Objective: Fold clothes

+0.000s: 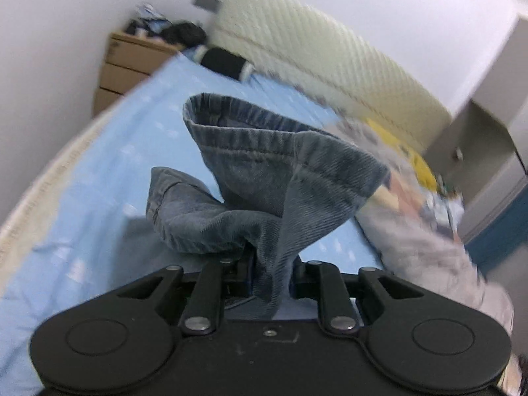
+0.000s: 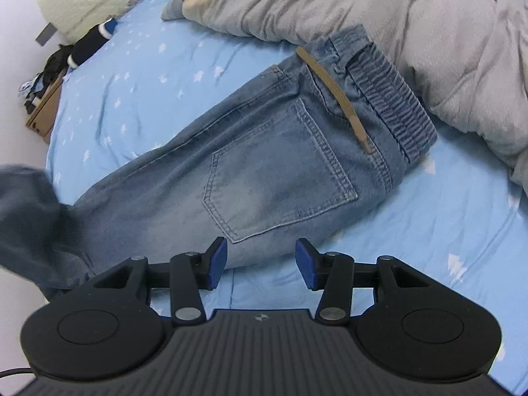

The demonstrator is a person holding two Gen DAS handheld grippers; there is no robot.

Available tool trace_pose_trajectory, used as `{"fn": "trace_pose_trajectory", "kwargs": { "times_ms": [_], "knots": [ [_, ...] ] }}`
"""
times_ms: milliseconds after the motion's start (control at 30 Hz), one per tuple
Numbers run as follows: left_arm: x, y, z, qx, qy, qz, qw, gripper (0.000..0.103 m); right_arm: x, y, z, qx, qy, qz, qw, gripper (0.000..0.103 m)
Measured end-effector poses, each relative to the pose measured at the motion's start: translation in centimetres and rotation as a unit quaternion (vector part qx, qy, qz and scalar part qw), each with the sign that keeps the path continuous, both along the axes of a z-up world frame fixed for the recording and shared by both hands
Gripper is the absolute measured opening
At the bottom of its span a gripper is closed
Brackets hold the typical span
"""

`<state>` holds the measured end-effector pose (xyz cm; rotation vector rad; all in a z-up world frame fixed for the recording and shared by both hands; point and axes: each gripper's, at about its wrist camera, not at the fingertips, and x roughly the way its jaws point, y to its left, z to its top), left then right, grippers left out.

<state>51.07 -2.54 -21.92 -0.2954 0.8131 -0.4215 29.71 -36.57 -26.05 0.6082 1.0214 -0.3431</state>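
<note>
The left tongs (image 1: 272, 277) are clamped tight on a bunched fold of the jeans (image 1: 264, 178), and the gathered denim rises from between them with two hemmed leg ends flaring above the blue bedsheet (image 1: 99, 171). The right tongs (image 2: 260, 262) stand wide apart with nothing between their blue pads (image 2: 217, 262), poised just over the near edge of the jeans (image 2: 250, 161), which lie flat across the star-printed bedsheet (image 2: 132, 76), back pocket up. Their elastic waistband (image 2: 392, 99) reaches the grey duvet (image 2: 412, 23), and a tan strip (image 2: 333, 92) lies across the denim beside it. Farther off, a black rolled item (image 1: 224, 62) rests near a quilted cream headboard (image 1: 313, 49), beside cardboard boxes (image 1: 128, 62).
</note>
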Motion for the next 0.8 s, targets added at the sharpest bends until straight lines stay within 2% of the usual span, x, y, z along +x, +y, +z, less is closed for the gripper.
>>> {"fn": "trace_pose_trajectory", "kwargs": {
  "times_ms": [200, 433, 533, 633, 800],
  "knots": [
    [-1.1, -6.4, -6.8, 0.052, 0.050, -0.071, 0.9949, 0.017, -1.8, -1.7, -1.4, 0.012, 0.014, -0.016, 1.000, 0.049],
    [-2.1, -8.8, -10.6, 0.090, 0.097, -0.118, 0.9841, 0.023, -2.3, -2.1, -2.3, 0.014, 0.032, -0.008, 0.999, 0.049],
    [-2.5, -9.8, -12.3, 0.106, 0.118, -0.138, 0.9777, 0.032, -1.6, -2.1, -2.3, 0.015, 0.032, -0.002, 0.999, 0.049],
    [-2.0, -8.3, -12.0, 0.092, 0.153, -0.147, 0.9729, 0.036, 0.6, -0.9, -2.1, 0.009, 0.026, 0.030, 0.999, 0.049],
    [-3.1, -4.1, -9.3, 0.080, 0.159, -0.140, 0.9740, 0.050, 6.6, 3.0, 0.2, 0.003, -0.020, 0.106, 0.994, 0.049]
  ]
}}
